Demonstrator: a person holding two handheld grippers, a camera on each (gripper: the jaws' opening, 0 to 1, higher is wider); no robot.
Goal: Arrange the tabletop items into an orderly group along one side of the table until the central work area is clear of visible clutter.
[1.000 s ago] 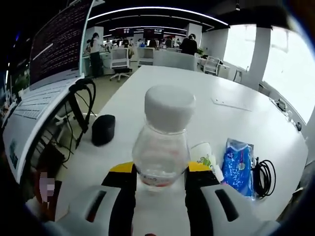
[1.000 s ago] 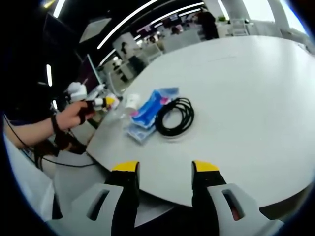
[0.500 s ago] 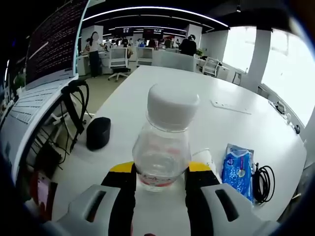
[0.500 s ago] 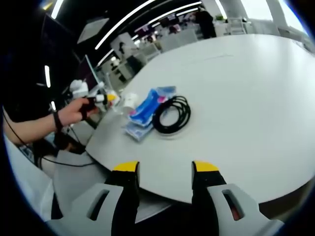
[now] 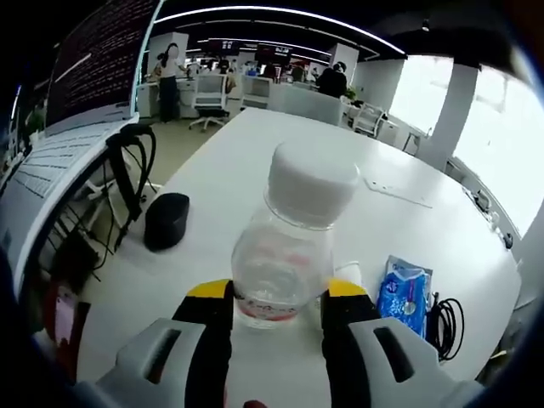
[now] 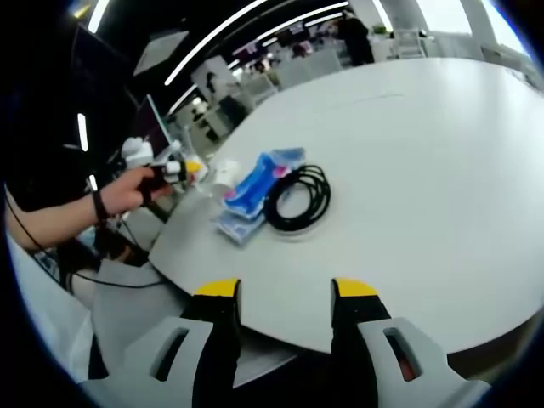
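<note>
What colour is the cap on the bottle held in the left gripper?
White, on a clear bottle; the cap shows best in the left gripper view.

From my left gripper view I look low along the white table (image 5: 255, 161), toward the far office desks, with a clear bottle (image 5: 285, 246) close up between the jaws. My right gripper view sits off the near table (image 6: 442, 170) edge, higher and farther back, facing across the top. Both views share the blue packet (image 5: 401, 289) (image 6: 253, 189) and the coiled black cable (image 5: 444, 313) (image 6: 297, 200), near in the left gripper view, mid-distance in the right
</note>
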